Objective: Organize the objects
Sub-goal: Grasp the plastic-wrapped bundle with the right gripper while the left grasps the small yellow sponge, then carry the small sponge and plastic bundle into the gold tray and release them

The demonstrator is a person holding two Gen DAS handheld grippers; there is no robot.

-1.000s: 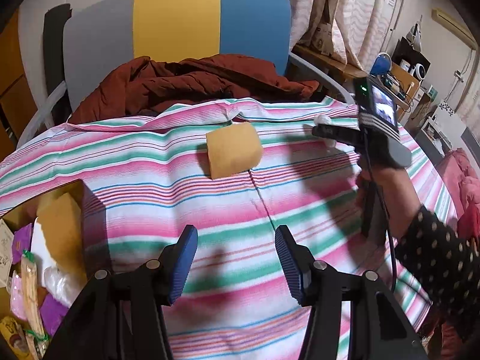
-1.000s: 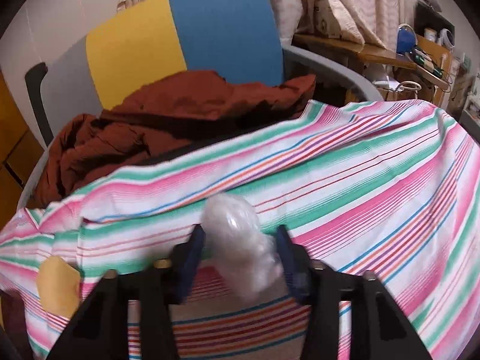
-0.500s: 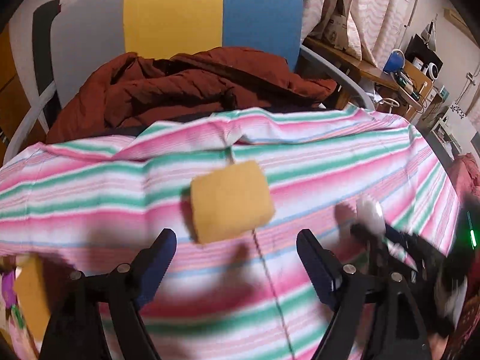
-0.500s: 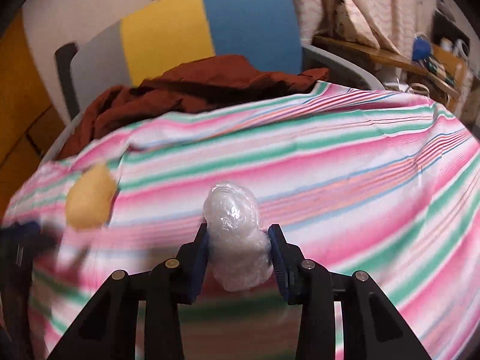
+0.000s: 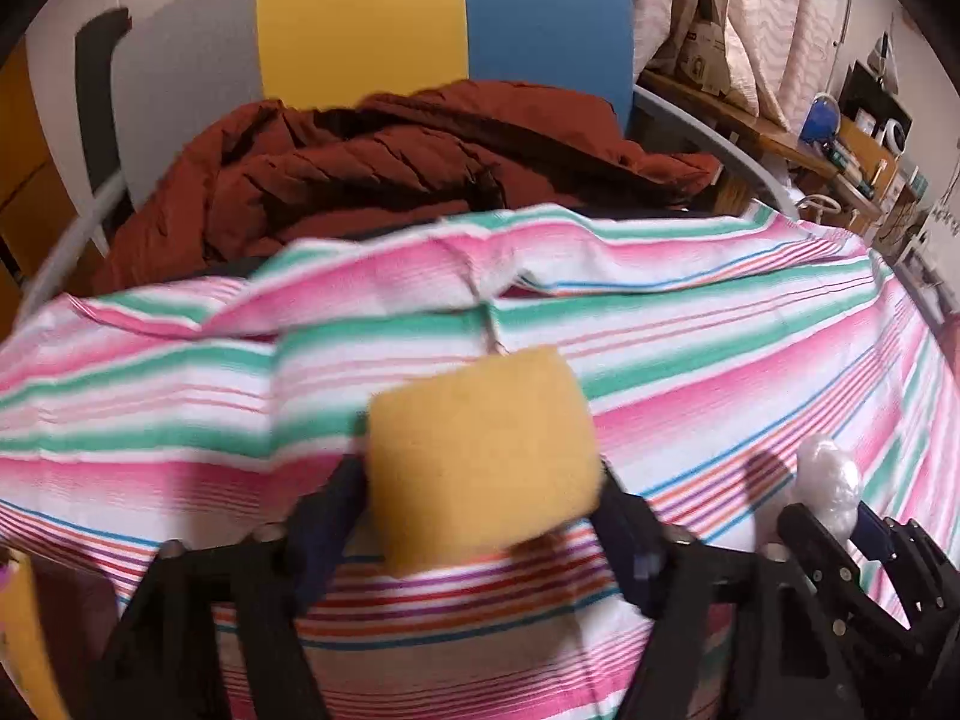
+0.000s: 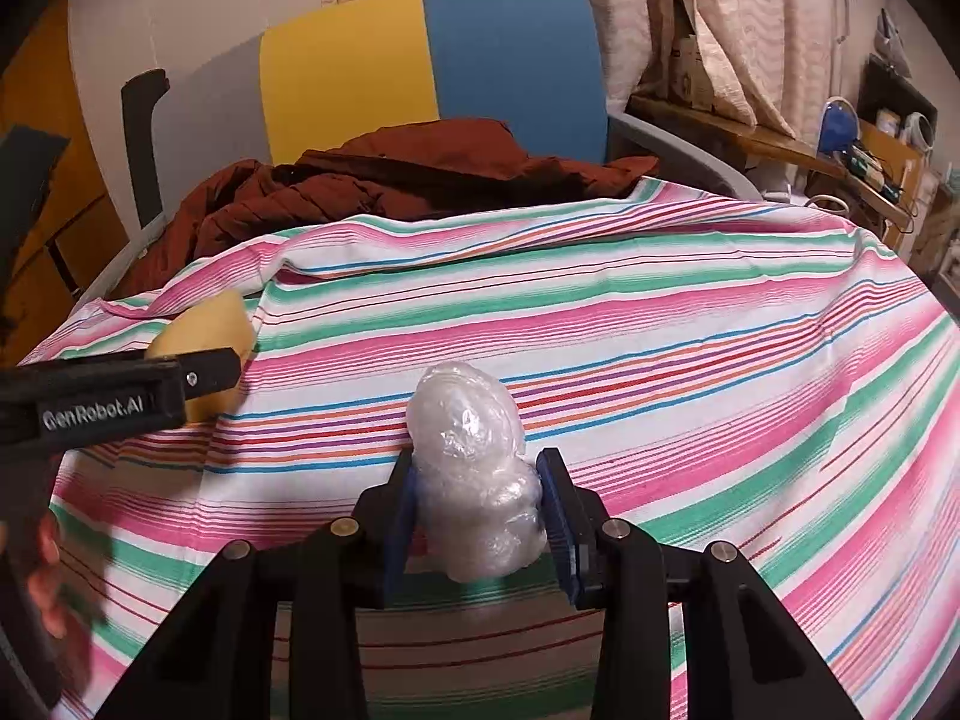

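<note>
A yellow sponge lies on the striped cloth. My left gripper has its fingers on either side of the sponge; they look open around it, and the view is blurred. The sponge also shows in the right wrist view, behind the left gripper's finger. My right gripper is shut on a clear crumpled plastic wad and holds it over the cloth. The wad also shows at the right of the left wrist view.
A dark red jacket is heaped on a grey, yellow and blue chair behind the cloth. A wooden shelf with clutter stands at the far right. Another yellow sponge's edge shows at the lower left.
My left gripper has moved forward until its fingers flank the yellow sponge. My right gripper has swung back and leftward with the plastic wad, nearer to the left gripper.
</note>
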